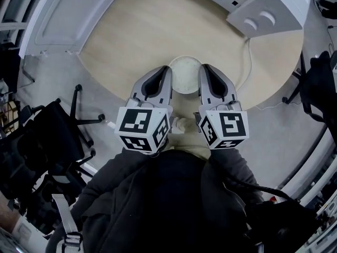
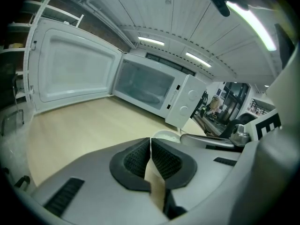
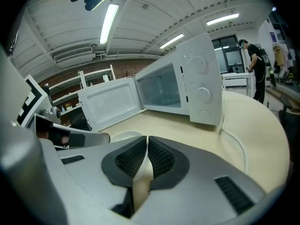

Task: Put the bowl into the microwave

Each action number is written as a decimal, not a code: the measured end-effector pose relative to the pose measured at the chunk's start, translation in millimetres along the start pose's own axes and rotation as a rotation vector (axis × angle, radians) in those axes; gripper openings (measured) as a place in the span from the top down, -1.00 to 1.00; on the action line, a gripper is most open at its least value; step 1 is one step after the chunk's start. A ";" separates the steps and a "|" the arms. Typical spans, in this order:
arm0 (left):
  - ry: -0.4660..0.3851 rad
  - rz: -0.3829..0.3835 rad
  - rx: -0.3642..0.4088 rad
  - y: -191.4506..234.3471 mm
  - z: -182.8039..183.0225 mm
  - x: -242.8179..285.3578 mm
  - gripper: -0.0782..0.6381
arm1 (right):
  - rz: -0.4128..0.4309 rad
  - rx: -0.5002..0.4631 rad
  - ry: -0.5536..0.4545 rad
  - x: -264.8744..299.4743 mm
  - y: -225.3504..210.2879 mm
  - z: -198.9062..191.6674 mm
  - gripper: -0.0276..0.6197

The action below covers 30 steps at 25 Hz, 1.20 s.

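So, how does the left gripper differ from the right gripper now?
The left gripper grips the bowl at its left rim, the right gripper at its right rim. The microwave stands nearer the right gripper than the left gripper. Both have jaws shut on the bowl.

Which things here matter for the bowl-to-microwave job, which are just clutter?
Job: pale round bowl, open white microwave, left gripper, right gripper, both shut on the bowl's rim.
Lying about: black chair, white power cable.
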<state>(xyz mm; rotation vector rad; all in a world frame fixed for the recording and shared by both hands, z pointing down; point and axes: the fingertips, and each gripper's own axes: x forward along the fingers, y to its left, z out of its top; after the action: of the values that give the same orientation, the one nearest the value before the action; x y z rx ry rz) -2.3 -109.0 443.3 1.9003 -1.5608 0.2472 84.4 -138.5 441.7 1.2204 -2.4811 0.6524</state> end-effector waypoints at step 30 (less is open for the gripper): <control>-0.037 -0.128 0.133 9.4 126.2 7.7 0.73 | -0.147 0.038 -0.100 28.4 14.5 105.8 0.86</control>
<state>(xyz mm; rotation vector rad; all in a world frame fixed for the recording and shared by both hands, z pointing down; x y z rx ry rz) -41.1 -190.4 354.2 2.1104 -1.4711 0.2672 49.0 -204.6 360.6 1.4679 -2.4385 0.6165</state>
